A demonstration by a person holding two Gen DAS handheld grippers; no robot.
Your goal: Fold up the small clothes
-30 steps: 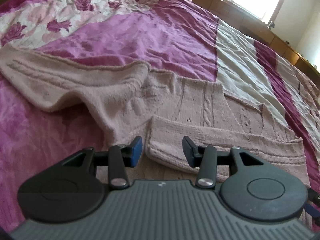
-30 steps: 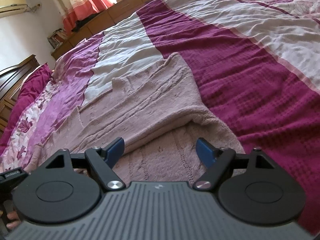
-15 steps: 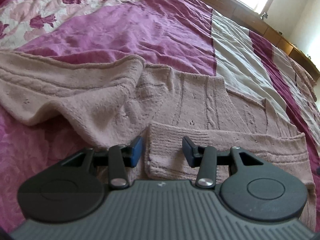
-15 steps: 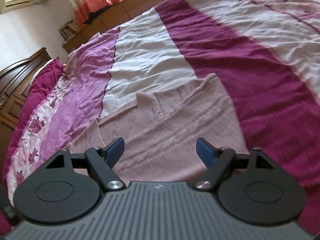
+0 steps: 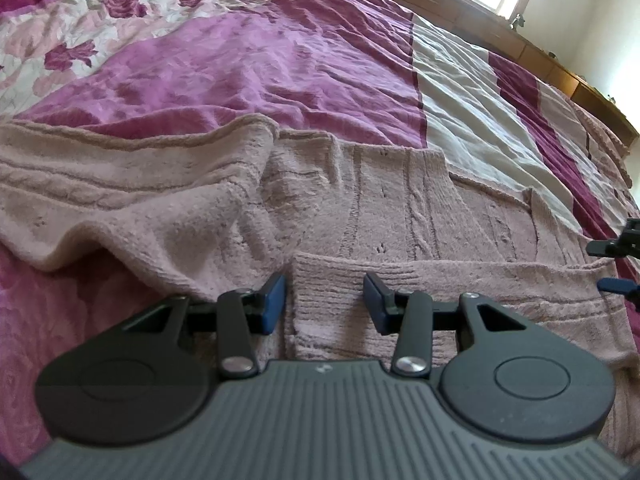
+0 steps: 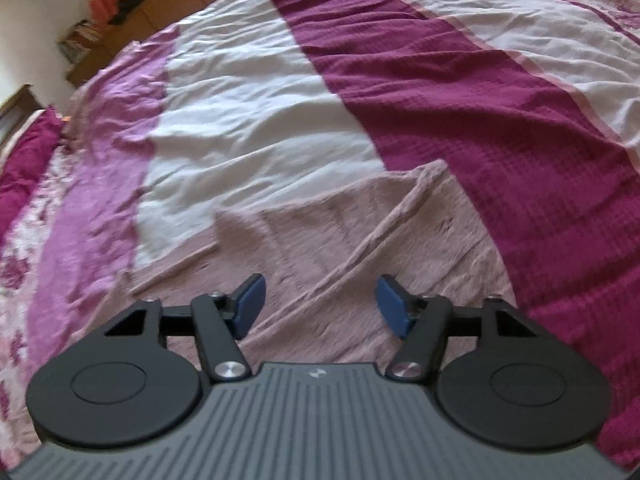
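A pale pink cable-knit sweater [image 5: 400,208] lies spread on the bed; one sleeve [image 5: 120,200] stretches to the left, another sleeve is folded across the body and its ribbed cuff [image 5: 324,300] lies between my left fingers. My left gripper [image 5: 324,306] is open, low over that cuff, not closed on it. My right gripper [image 6: 318,306] is open and empty, above the sweater's flat body [image 6: 360,240], where a raised crease runs diagonally. The right gripper's tips show at the right edge of the left wrist view [image 5: 618,260].
The bed has a striped cover in magenta [image 6: 460,92], white [image 6: 248,120] and lilac, with a rose-print band [image 5: 80,40] on the left. Wooden cabinets [image 5: 460,4] and a bright window stand beyond the far side; a dark wooden headboard [image 6: 16,108] is at the left.
The left gripper has moved forward and down over the cuff, staying open. The right gripper has risen and tilted back from the sweater, so more bedspread shows; it stays open.
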